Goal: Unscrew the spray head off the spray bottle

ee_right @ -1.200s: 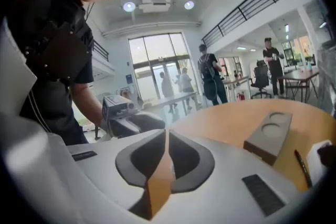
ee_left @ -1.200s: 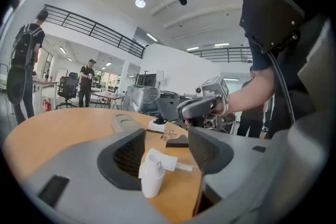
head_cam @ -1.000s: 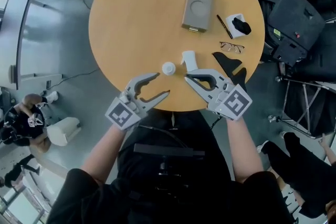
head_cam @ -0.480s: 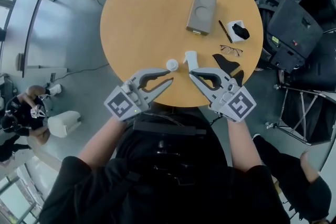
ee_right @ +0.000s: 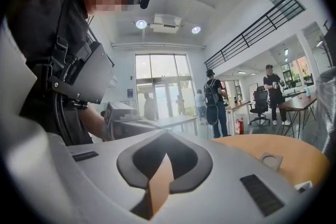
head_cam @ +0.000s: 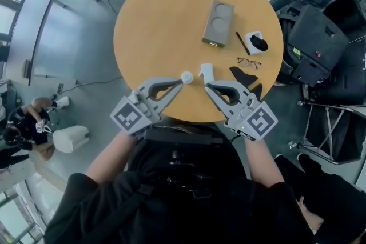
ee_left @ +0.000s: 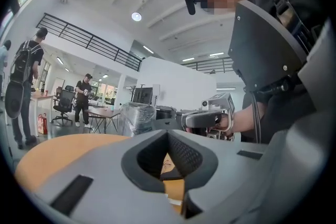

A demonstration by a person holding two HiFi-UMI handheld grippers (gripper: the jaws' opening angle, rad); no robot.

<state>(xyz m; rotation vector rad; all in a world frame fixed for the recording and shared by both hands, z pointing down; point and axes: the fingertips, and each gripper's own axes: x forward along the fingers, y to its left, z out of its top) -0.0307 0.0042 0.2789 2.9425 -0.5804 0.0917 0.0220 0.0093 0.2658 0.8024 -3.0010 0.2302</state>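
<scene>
Head view showed your left gripper (head_cam: 179, 84) and right gripper (head_cam: 208, 86) closed and empty, just your side of the spray head (head_cam: 206, 72). Its long axis ran away from you, with the white bottle (head_cam: 186, 76) standing just left of it.

1. No word, brand name or number can be read in any view.
2. At 6 o'clock of the round table (head_cam: 123, 20), the left marker cube (head_cam: 129, 117) behind the left gripper (head_cam: 179, 86) carries a black-and-white square pattern, with no letters or digits.
3. The right marker cube (head_cam: 259, 122) behind the right gripper (head_cam: 207, 87) carries a similar square pattern, also without letters.
4. At 3 o'clock of the table, a small yellow-green sticker (head_cam: 295, 52) sits on a black case (head_cam: 320, 37); its print is too small to read.
</scene>
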